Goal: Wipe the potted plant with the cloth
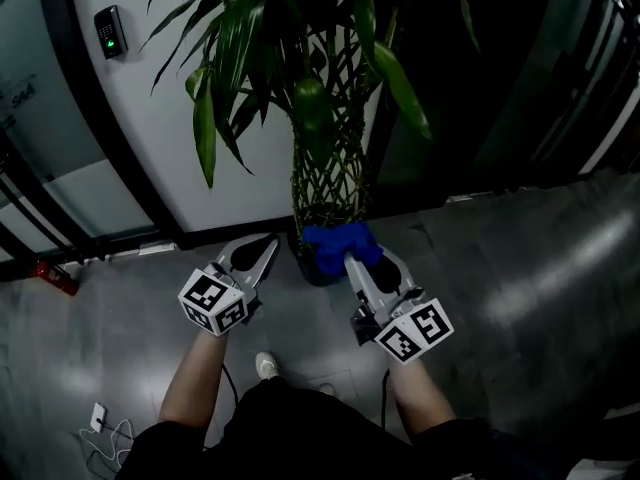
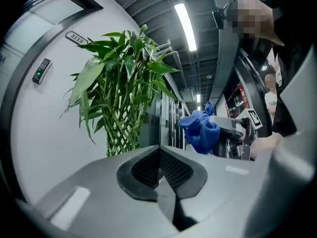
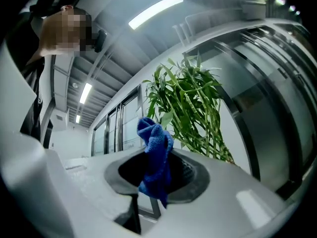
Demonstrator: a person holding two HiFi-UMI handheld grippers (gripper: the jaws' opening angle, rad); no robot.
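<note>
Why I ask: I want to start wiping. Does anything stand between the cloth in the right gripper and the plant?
Nothing visible does. The right gripper holds the blue cloth, and the left gripper view shows only open air between it and the potted plant.

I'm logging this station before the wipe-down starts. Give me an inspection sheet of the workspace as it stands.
Surface: glossy grey floor.
Job's things: potted plant with braided stems stands by the wall; blue cloth is held near its base, contact unclear.
Clutter: small red object on the floor at the left.
Grippers: left gripper shut, empty; right gripper shut on the blue cloth.
Cables: white cable with plug on the floor, lower left.
Surroundings: white wall with keypad, green light on.
</note>
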